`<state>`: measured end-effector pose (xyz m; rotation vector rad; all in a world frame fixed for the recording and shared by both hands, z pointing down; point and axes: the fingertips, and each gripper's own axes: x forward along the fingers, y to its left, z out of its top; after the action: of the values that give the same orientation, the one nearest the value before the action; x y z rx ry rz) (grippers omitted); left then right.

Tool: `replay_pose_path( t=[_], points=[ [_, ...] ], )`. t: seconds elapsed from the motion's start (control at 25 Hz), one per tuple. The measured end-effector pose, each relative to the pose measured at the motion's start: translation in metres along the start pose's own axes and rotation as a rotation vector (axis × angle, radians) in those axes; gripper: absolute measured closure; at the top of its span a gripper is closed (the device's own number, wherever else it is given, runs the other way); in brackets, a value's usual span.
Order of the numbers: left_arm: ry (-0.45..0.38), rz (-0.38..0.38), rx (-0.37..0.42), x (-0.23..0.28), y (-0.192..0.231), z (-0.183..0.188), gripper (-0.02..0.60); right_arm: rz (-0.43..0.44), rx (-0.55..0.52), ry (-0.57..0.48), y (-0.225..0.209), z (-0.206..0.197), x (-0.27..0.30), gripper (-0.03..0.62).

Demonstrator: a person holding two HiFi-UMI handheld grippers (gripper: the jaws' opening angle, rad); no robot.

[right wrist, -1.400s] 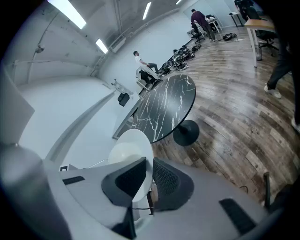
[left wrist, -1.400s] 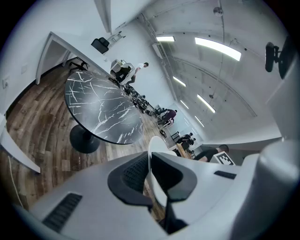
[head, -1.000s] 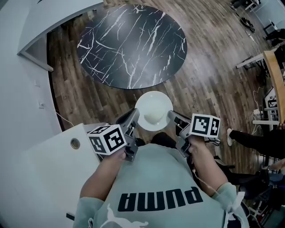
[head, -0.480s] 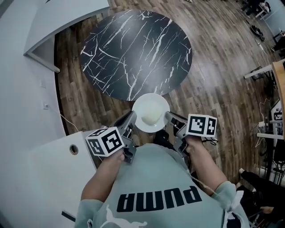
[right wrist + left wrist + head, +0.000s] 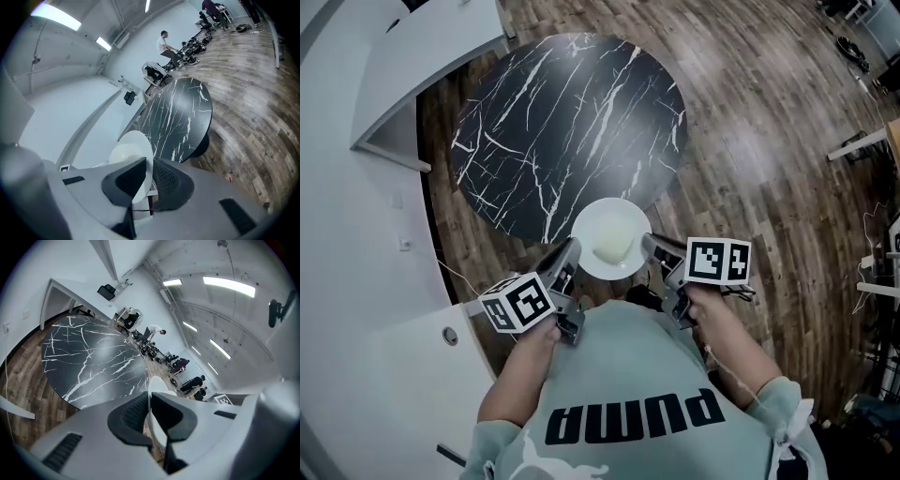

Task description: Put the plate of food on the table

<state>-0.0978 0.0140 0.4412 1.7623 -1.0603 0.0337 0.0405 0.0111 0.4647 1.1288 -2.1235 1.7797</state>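
Observation:
A white plate [image 5: 613, 237] with a pale mound of food [image 5: 612, 247] hangs in front of the person, partly over the near edge of the round black marble table [image 5: 562, 127]. My left gripper [image 5: 571, 253] is shut on the plate's left rim and my right gripper [image 5: 649, 246] on its right rim. In the left gripper view the plate's thin rim [image 5: 150, 399] sits between the dark pads of the left gripper [image 5: 150, 416], with the table [image 5: 89, 362] beyond. The right gripper view shows the plate [image 5: 133, 154] pinched by the right gripper [image 5: 151, 176] and the table [image 5: 180, 117] ahead.
A white counter [image 5: 394, 375] with a round hole stands at the lower left, and a white wall [image 5: 356, 112] runs along the left. Wooden floor [image 5: 769, 159] surrounds the table. Distant people and desks [image 5: 187, 44] show at the room's far end.
The plate and both grippers have moved forward, so the plate now overlaps the table's near edge. The grip on both rims is unchanged.

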Motion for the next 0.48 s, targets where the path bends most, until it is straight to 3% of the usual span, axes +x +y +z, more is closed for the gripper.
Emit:
replay_pose_path(
  t=[0.48],
  points=[
    [-0.035,0.074,-0.02,0.06,-0.026,0.001,0.554,0.045,-0.029,0.047,-0.041,0.06,-0.01,0.546]
  ],
)
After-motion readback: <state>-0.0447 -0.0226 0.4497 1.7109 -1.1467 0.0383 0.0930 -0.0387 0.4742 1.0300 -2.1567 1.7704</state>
